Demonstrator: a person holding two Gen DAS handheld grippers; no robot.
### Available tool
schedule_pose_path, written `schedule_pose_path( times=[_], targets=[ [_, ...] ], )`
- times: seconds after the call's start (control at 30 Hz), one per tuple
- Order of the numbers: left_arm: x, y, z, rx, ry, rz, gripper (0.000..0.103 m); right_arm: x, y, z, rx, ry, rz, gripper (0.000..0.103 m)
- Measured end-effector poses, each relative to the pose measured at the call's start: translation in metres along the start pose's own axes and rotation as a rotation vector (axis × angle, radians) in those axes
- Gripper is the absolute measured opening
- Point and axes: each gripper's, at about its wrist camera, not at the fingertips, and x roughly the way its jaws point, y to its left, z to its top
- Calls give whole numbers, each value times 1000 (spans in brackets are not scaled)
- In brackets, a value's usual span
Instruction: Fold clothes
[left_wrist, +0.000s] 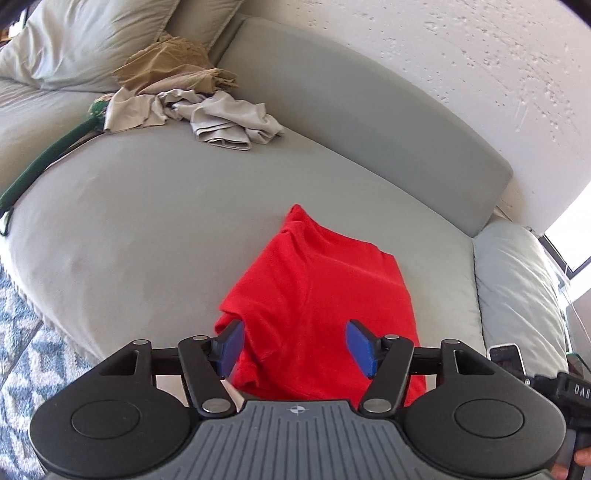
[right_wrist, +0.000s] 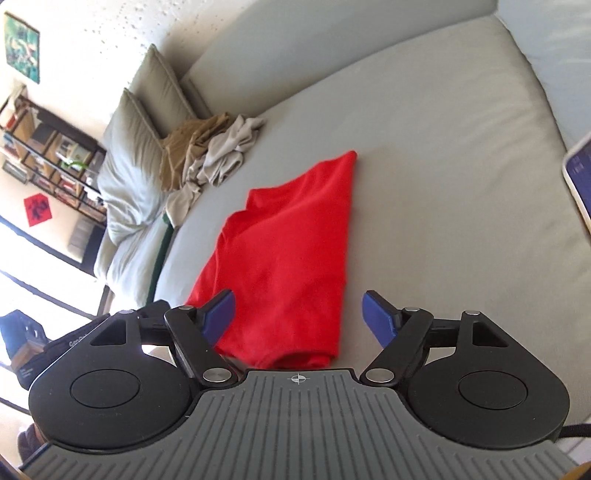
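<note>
At the far left of the left wrist view a patterned blue-and-white rug (left_wrist: 18, 354) shows below the edge of the grey sofa seat (left_wrist: 155, 221). A dark green garment (left_wrist: 55, 147) trails along the seat toward a heap of unfolded clothes — a tan piece (left_wrist: 173, 62) on top, pale grey ones (left_wrist: 221, 118) spilling in front — set against pale cushions (left_wrist: 74, 40). Further right, the red shirt (left_wrist: 317, 288) lies folded into a long narrow shape on the seat, well apart from the heap. The left gripper (left_wrist: 295, 347) hangs over its near end, blue pads spread and nothing between them. In the right wrist view, a shelf unit (right_wrist: 48, 155) stands against the wall at far left, then the cushions and the heap. The red shirt (right_wrist: 291, 254) stretches away across the seat, and the right gripper (right_wrist: 299, 317) hangs above its near end with jaws wide apart — empty, touching no cloth.
</note>
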Motion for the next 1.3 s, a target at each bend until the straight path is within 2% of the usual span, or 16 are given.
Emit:
schedule_pose_path(
  times=[0.1,0.17,0.27,0.37,0.5,0.6,0.67,0.77,0.83,0.9,0.97,1.03,1.13,1.23,1.3],
  targets=[
    [-3,18,4,-98,3,-1,62,-4,-17,-16,98,-3,13,78],
    [-2,29,6,-166,13,-42,63,1,-28,-24,159,14,23,78],
    [5,32,4,-223,73,-126,63,13,-36,-27,211,47,50,75],
    [13,25,-11,-244,103,-190,63,21,-40,-30,251,54,75,72],
    [28,26,-32,-354,81,-129,63,31,-43,-33,285,61,90,72],
    [26,26,-25,-371,19,-77,65,34,-44,-33,298,61,81,72],
    [28,27,-12,-332,-1,-49,71,34,-43,-32,294,56,77,72],
    [31,32,12,-286,-19,54,70,34,-44,-30,300,50,76,72],
    [31,39,26,-260,-26,46,73,35,-46,-29,311,50,82,72],
    [45,44,38,-194,48,-14,81,36,-48,-29,315,54,88,71],
    [72,52,42,-170,183,-61,81,38,-51,-29,323,55,93,71],
    [92,64,41,-205,285,-82,79,39,-52,-27,330,56,99,71],
    [95,75,42,-247,290,-159,81,40,-53,-25,333,56,101,70],
    [98,82,35,-312,346,-318,80,42,-55,-25,340,56,107,70],
    [101,78,30,-290,362,-316,79,45,-56,-24,348,55,113,70]
  ],
)
